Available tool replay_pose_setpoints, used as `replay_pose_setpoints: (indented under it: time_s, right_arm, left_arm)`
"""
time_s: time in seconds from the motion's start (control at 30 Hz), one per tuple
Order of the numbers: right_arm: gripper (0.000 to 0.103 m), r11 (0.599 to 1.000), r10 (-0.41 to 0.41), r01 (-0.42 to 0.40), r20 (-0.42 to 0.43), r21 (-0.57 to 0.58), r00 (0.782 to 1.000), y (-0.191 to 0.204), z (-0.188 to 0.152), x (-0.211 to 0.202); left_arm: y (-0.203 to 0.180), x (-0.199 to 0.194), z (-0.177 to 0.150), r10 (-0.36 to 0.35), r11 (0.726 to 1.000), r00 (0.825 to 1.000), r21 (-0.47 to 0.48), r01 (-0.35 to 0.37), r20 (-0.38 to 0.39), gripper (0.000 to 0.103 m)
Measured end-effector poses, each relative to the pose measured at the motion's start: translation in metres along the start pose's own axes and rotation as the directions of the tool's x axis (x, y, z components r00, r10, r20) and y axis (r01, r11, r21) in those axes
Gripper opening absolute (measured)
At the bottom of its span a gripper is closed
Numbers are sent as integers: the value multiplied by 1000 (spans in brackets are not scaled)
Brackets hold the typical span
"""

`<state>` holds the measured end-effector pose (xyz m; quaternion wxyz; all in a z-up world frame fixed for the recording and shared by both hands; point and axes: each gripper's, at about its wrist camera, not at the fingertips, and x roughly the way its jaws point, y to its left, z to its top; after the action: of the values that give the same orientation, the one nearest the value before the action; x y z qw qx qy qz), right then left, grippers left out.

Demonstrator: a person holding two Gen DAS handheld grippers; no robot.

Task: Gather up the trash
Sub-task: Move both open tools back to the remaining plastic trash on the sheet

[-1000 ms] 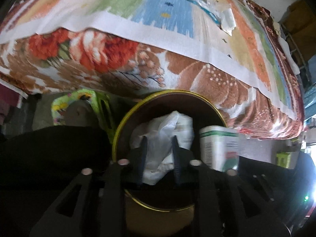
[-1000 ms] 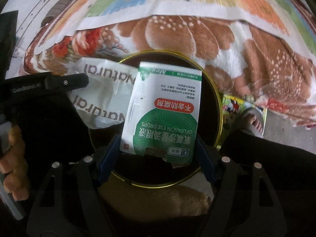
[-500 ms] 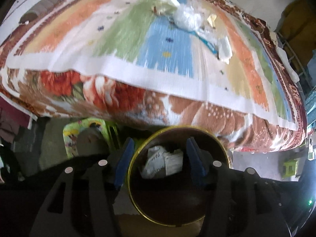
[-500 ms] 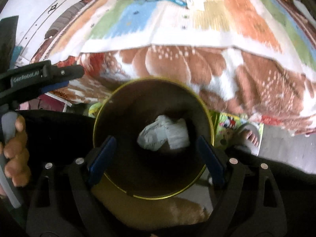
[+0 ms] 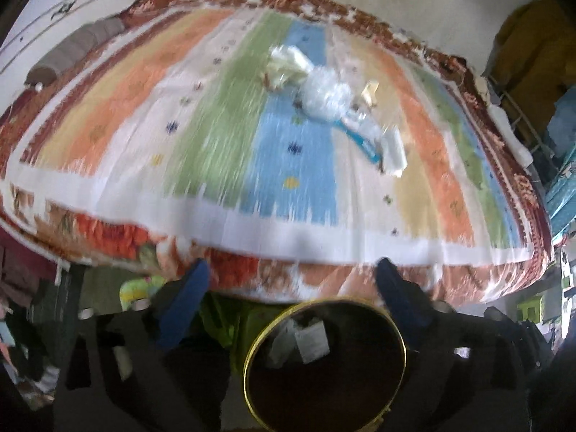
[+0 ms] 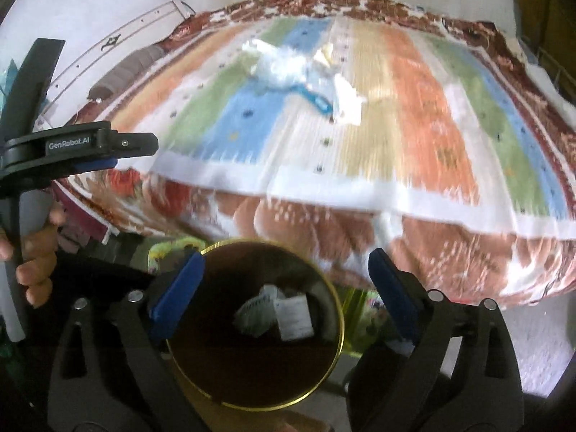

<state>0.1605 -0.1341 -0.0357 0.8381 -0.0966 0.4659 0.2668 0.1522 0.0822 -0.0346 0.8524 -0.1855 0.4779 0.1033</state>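
A round dark bin with a gold rim stands on the floor in front of the bed. White wrappers and a small box lie in its bottom, also seen in the left wrist view. A heap of trash, clear plastic, white paper and a blue strip, lies mid-bed on the striped blanket. My left gripper is open and empty above the bin's far rim. My right gripper is open and empty above the bin. The left gripper also shows in the right wrist view.
The bed with the striped blanket over a floral cover fills the far view. A green stool stands under the bed edge at the left. A rolled grey pillow lies at the bed's far left. Shelves and clothes stand at the right.
Both grippers let go of their trash into the bin, opened wide, and rose and tilted up towards the bed. The white bag and eye-drops box now lie in the bin.
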Motion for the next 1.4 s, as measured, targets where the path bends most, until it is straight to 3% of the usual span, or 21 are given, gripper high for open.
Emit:
replay_pose_setpoints:
  time_s: [0.3, 0.5, 0.8, 0.97, 1.2, 1.4]
  right_arm:
    - [94, 1000, -4, 1, 87, 29, 996, -17, 43, -4]
    - [94, 1000, -20, 18, 134, 14, 991, -16, 59, -1]
    - [94, 1000, -25, 25, 170, 5, 985, -27, 94, 15]
    - [93, 999, 2, -9, 168, 38, 986, -40, 115, 29]
    - [88, 995, 30, -44, 151, 92, 988, -64, 142, 54]
    - [83, 995, 16, -30, 146, 93, 989, -74, 162, 75]
  left_arm:
    - [-8, 6, 35, -32, 999, 999, 38, 31, 32, 97]
    - [-12, 11, 60, -34, 997, 994, 75, 26, 103, 97]
    - [-9, 35, 94, -109, 992, 984, 83, 99, 137, 97]
    - [-8, 56, 107, -127, 986, 983, 123, 111, 131, 96]
    - [0, 85, 125, -157, 984, 983, 101, 148, 94, 93]
    - [-5, 106, 135, -162, 981, 984, 116, 152, 80, 90]
